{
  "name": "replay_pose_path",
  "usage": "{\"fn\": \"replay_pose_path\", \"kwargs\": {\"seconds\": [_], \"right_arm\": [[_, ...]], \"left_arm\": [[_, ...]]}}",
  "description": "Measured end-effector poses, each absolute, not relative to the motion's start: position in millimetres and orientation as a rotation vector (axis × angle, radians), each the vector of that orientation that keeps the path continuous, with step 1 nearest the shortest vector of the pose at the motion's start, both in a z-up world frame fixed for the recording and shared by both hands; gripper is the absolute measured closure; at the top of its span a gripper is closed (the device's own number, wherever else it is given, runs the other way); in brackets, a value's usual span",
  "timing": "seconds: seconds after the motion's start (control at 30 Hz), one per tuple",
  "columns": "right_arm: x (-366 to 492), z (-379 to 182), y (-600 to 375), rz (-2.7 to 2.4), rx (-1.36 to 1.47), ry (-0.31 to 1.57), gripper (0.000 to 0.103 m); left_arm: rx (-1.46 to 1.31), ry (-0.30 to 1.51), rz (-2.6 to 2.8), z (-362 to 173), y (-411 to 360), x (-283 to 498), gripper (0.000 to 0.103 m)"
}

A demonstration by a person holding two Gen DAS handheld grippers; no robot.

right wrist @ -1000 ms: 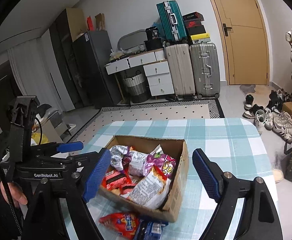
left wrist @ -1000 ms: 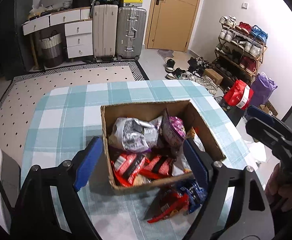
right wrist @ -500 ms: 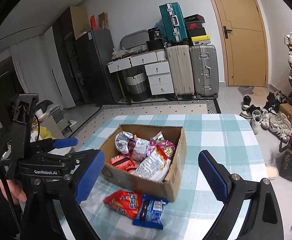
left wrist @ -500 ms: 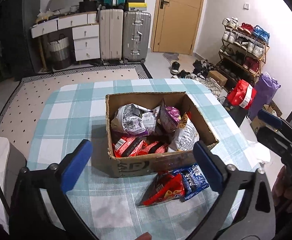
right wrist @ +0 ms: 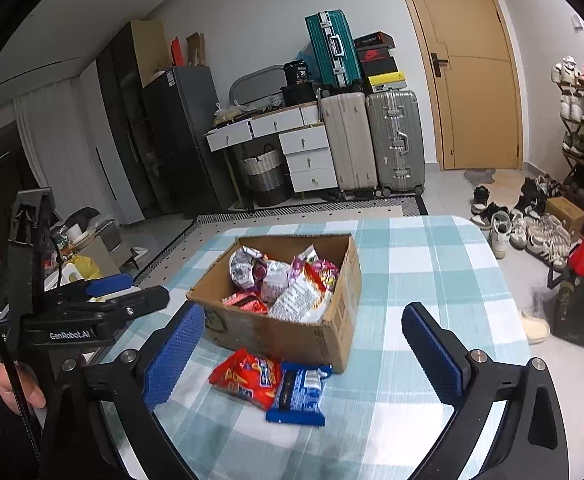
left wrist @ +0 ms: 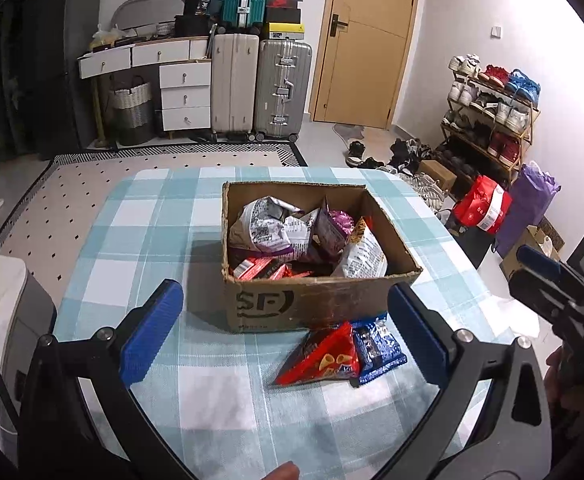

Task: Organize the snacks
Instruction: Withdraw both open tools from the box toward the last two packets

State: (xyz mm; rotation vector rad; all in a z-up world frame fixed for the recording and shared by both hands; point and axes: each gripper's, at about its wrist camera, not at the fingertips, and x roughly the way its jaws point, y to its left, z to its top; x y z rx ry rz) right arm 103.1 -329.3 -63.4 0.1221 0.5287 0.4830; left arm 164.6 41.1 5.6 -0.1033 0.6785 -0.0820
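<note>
- Surface: teal-checked tablecloth (left wrist: 139,248) on the table, cluttered room behind.
- My left gripper (left wrist: 287,328) and right gripper (right wrist: 304,354) hover nearest, jaws spread, holding nothing.
- Red chip bag (left wrist: 324,358) overlaps the blue cookie pack (right wrist: 300,394), touching the box front.
- Cardboard box (left wrist: 312,304) beyond holds the other snacks.
- Advice: pinch one packet edge, lift it clear of the rim.

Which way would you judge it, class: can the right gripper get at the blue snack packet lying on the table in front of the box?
Probably yes. The right gripper is open, and the blue snack packet lies uncovered between its fingers' line, outside the cardboard box.
</note>
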Motion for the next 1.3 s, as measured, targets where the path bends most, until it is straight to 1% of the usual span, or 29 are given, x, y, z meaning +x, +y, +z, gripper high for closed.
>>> {"fn": "replay_pose_path", "kwargs": {"seconds": [0.3, 0.57, 1.0, 1.3], "right_arm": [[88.1, -82.6, -330.9, 0.457, 0.131, 0.569, 0.002], [84.1, -115.4, -322.5, 0.444, 0.104, 0.631, 0.002], [107.8, -165.0, -304.8, 0.455, 0.087, 0.738, 0.002], [129.9, -186.0, -287.8, 0.454, 0.055, 0.787, 0.002]], "left_arm": [[-0.104, 0.694, -0.033, -21.4, 45.4, 138.1, 0.001], [-0.124, 0.748, -0.042, -58.0, 44.0, 129.1, 0.001], [-0.157, 0.813, -0.053, -107.5, 45.2, 131.6, 0.001], [-0.183, 0.842, -0.061, -124.3, 50.9, 141.2, 0.001]]}}
